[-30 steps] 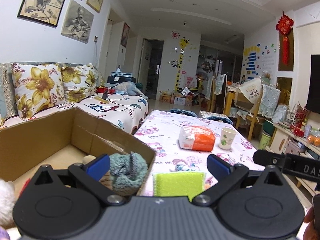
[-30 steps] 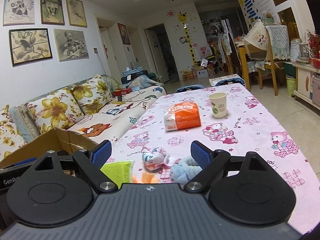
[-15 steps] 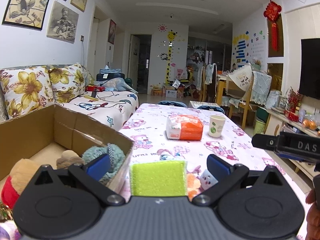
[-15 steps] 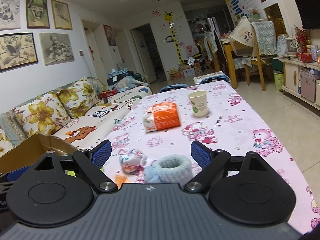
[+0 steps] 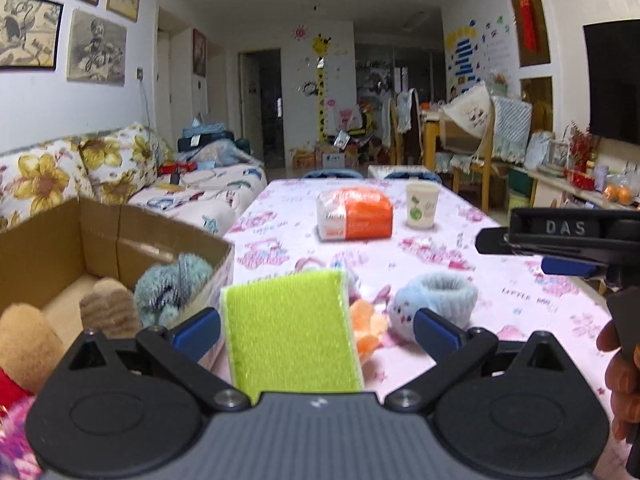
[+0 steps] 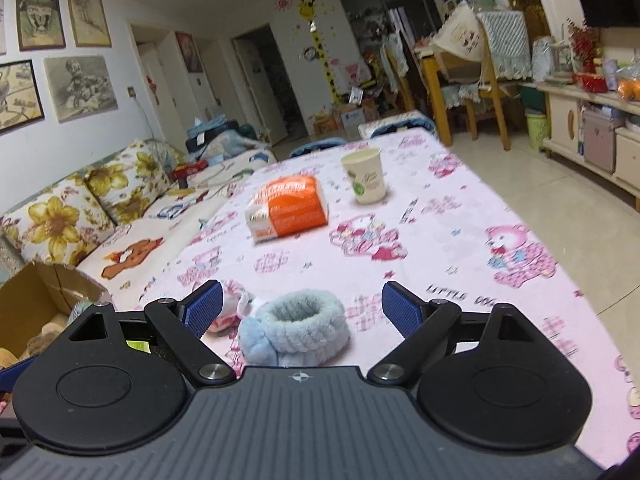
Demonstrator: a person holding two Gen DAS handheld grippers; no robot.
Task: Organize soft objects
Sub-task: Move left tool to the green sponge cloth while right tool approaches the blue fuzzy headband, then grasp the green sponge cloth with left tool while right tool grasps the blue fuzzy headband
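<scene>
A lime-green sponge (image 5: 290,332) lies on the pink tablecloth between the fingers of my open left gripper (image 5: 316,330), close to the left finger and apart from the right one. Just beyond it are an orange soft piece (image 5: 368,328), a pink patterned soft item (image 6: 230,312) and a fluffy blue wristband (image 5: 436,304). My right gripper (image 6: 302,312) is open, and the blue wristband (image 6: 296,326) sits between its fingers, untouched. The cardboard box (image 5: 100,240) on the left holds a teal fluffy item (image 5: 172,284) and brown plush toys (image 5: 106,308).
An orange tissue pack (image 5: 354,216) and a paper cup (image 5: 422,204) stand farther along the table. The right gripper's body (image 5: 560,236) and a hand (image 5: 620,380) are at the right edge. A sofa with flowered cushions (image 6: 60,220) runs along the left.
My left gripper swung right from over the box and closed in on the green sponge. My right gripper shifted right until the blue wristband came between its fingers. Both stayed open.
</scene>
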